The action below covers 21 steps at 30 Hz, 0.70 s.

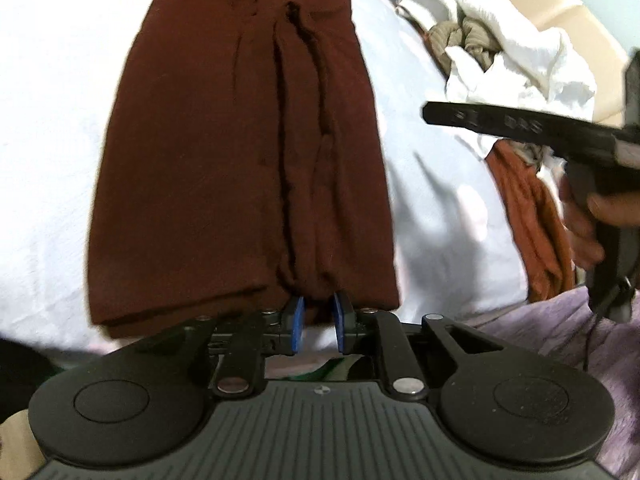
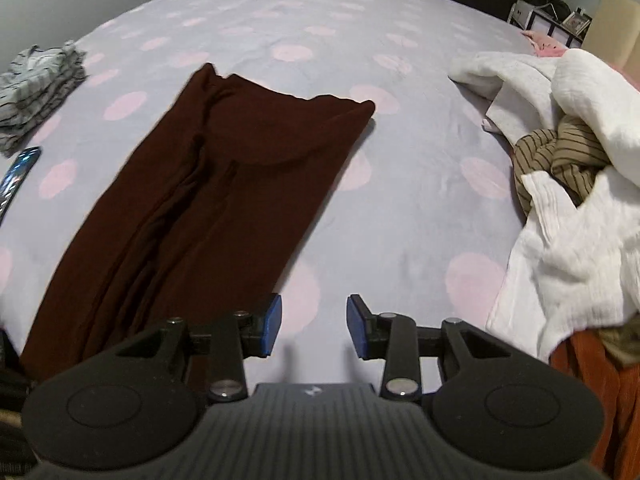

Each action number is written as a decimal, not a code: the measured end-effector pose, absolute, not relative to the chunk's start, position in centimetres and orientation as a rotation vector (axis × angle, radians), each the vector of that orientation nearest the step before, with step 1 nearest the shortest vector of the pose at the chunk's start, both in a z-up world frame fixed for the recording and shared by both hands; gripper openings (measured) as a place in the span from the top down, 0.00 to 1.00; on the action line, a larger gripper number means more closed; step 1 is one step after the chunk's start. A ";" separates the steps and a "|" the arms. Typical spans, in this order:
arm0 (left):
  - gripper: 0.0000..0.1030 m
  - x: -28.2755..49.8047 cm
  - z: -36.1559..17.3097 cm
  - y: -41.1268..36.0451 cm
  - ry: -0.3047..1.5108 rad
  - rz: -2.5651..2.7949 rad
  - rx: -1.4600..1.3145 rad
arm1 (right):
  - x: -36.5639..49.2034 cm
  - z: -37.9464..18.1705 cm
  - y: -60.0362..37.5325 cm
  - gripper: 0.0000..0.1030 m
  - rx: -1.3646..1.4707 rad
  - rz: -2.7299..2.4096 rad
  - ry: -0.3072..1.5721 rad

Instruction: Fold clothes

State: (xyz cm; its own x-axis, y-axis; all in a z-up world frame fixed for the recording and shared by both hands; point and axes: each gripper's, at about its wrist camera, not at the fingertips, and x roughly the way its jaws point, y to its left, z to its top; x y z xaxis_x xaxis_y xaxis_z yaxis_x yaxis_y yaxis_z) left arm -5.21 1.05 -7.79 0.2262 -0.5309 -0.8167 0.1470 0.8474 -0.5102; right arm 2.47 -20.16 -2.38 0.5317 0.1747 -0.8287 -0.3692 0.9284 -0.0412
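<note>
Plainly, the maroon garment lies as a long folded strip on the bed, running from the near edge toward the middle, with a lumpy ridge of bunched cloth down its length. The left tongs sit at the garment's near end with only a narrow gap between their blue pads; the hem bunches right at the tips, but whether the pads actually pinch it I cannot tell. The right tongs stand spread with nothing between them, hovering over bare bedspread just beside the garment's right edge; in the left wrist view they appear blurred at the right, with a hand on the grip. The unfolded pile of white, striped and rust-coloured clothes crowds the right edge of the bed, and a small folded striped piece sits at the far left. The risk from here, as I judge it: if the left tongs lift the near end alone, the strip may sag and the side folds may slide open along that central ridge. A grab by the right tongs made too far right would catch bedspread instead of cloth. A wide swing could also drag the nearby pile onto the garment.
</note>
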 end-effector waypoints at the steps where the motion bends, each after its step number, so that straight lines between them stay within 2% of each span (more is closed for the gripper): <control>1: 0.87 -5.5 -7.6 1.2 1.271 -0.483 -0.351 | 1.7 -2.3 -20.3 0.61 -0.210 0.333 0.951; 4: 0.86 -6.2 -6.8 1.3 1.252 -0.496 -0.321 | -0.7 -2.5 -20.4 0.62 -0.180 0.371 0.936; 9: 0.86 -7.4 -3.5 2.2 1.120 -0.494 -0.235 | -5.0 -3.6 -18.3 0.60 -0.182 0.511 0.922; 11: 0.81 -7.6 -2.6 2.3 1.079 -0.468 -0.175 | -6.7 -4.1 -16.8 0.56 -0.200 0.578 0.913; 13: 0.71 -7.7 -2.4 2.6 1.051 -0.422 -0.120 | -8.0 -4.6 -15.4 0.51 -0.242 0.616 0.907; 17: 0.69 -7.5 -3.5 2.6 1.038 -0.344 -0.018 | -9.1 -5.8 -13.0 0.44 -0.364 0.661 0.889; 20: 0.69 -7.0 -4.5 2.5 1.058 -0.342 0.002 | -9.0 -6.6 -12.0 0.50 -0.448 0.634 0.847; 21: 0.69 -6.9 -4.8 2.4 1.069 -0.340 0.010 | -8.7 -6.7 -12.0 0.63 -0.445 0.629 0.854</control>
